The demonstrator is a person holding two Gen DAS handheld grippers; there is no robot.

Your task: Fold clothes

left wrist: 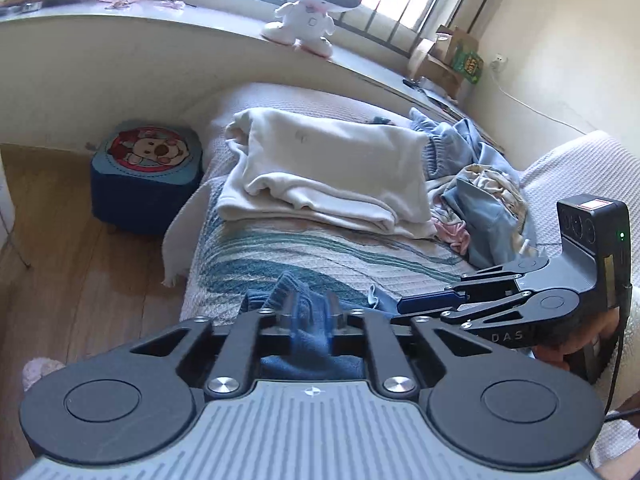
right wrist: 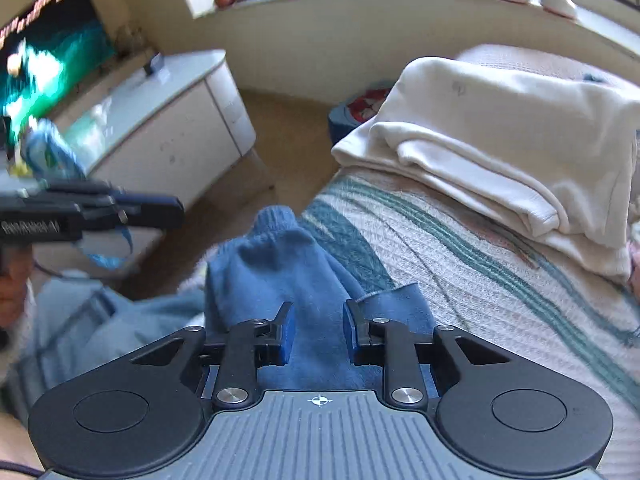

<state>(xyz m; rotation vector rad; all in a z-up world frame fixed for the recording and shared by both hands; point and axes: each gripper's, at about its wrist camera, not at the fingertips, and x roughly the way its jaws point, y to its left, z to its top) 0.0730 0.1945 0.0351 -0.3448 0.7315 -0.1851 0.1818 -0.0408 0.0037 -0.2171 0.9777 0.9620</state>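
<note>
A blue knit garment (left wrist: 288,294) (right wrist: 276,264) lies bunched at the near edge of the striped bed cover (left wrist: 320,252) (right wrist: 460,248). My left gripper (left wrist: 310,314) is open. Its fingers stand a little apart, the blue knit shows in the gap, and no pad presses on it. In the right wrist view the left gripper (right wrist: 176,212) hangs beside the bed with nothing in its tips. My right gripper (right wrist: 319,328) (left wrist: 402,306) hovers open over the same garment, pads apart. A folded cream pile (left wrist: 328,168) (right wrist: 500,132) sits further up the bed.
Unfolded blue and pale clothes (left wrist: 480,184) are heaped at the bed's right. A blue cartoon stool (left wrist: 144,176) stands on the wooden floor left of the bed. A white toy robot (left wrist: 316,4) is on the window ledge. A white cabinet (right wrist: 160,120) carries a lit screen (right wrist: 48,52).
</note>
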